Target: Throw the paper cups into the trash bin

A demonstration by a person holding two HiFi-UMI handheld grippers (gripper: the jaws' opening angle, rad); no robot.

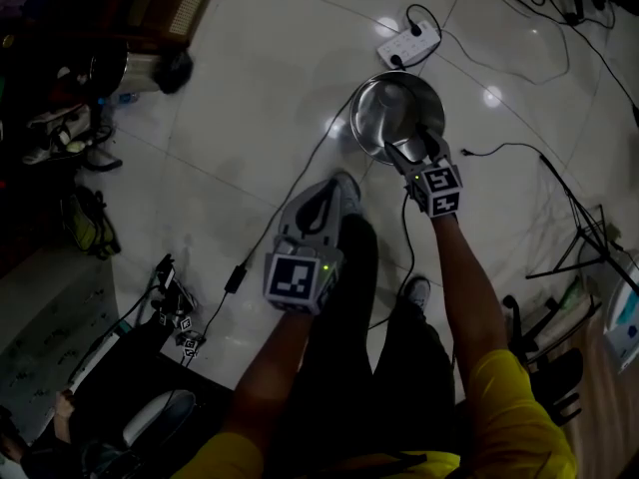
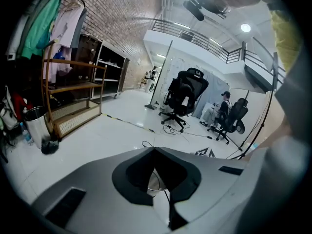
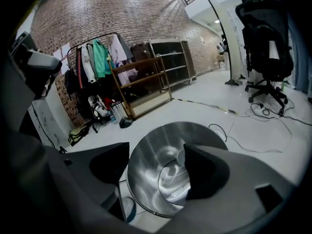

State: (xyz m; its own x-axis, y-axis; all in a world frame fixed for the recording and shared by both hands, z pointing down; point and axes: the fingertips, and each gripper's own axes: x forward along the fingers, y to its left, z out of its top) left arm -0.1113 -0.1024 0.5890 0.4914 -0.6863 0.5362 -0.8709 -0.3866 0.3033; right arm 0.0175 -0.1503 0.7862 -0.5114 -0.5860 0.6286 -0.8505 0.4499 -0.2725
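Observation:
A round steel trash bin [image 1: 397, 108] stands on the white floor ahead of the person's feet. My right gripper [image 1: 414, 149] hangs over its near rim, jaws wide open with nothing between them. In the right gripper view the bin [image 3: 156, 165] fills the gap between the jaws of the right gripper [image 3: 157, 165], and a pale round thing [image 3: 181, 156] lies inside, half hidden by the right jaw; I cannot tell whether it is a cup. My left gripper [image 1: 334, 196] is lower left of the bin, its jaws together and empty; its own view shows the left gripper [image 2: 155, 150] pointing across the room.
A power strip [image 1: 409, 43] and cables lie beyond the bin. A smaller steel can [image 1: 130, 68] stands far left by a wooden rack [image 2: 73, 96]. A tripod stand [image 1: 579, 238] is at the right. Office chairs [image 2: 185, 94] and a seated person [image 2: 222, 106] are farther off.

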